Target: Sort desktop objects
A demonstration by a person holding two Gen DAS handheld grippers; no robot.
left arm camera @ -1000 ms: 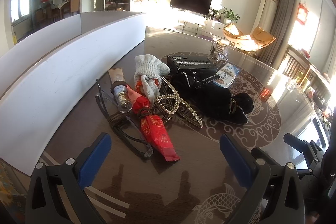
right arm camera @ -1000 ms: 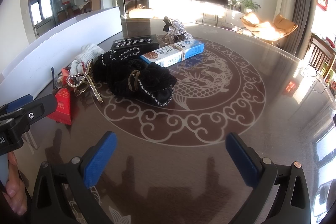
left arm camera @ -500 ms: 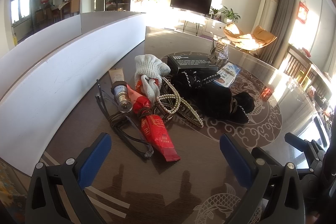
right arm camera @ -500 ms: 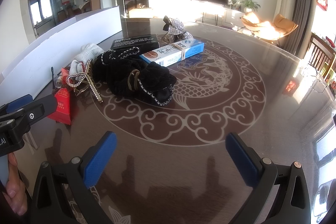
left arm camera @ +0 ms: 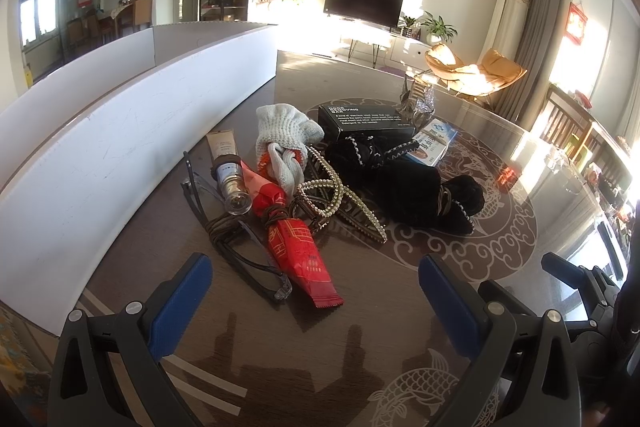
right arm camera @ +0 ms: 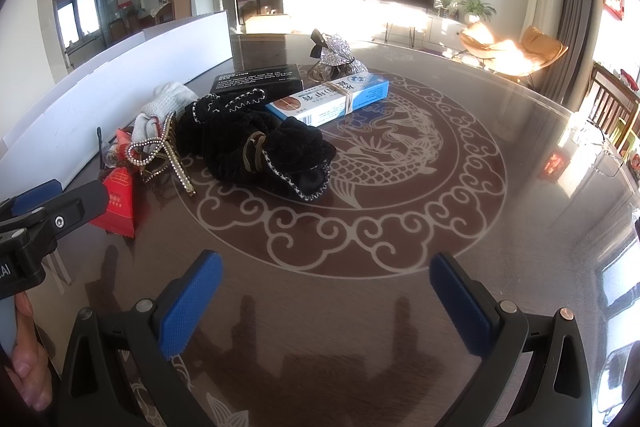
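Note:
A pile of objects lies on the dark table: a red packet, a small glass bottle, dark glasses, white gloves, a pearl hair clip, a black velvet pouch, a black box and a blue-white box. My left gripper is open and empty, just short of the red packet. My right gripper is open and empty, above bare table in front of the pouch.
A long white board stands along the table's left side. A glittery bow lies behind the blue-white box. The left gripper also shows at the left edge of the right wrist view. Chairs stand off to the right.

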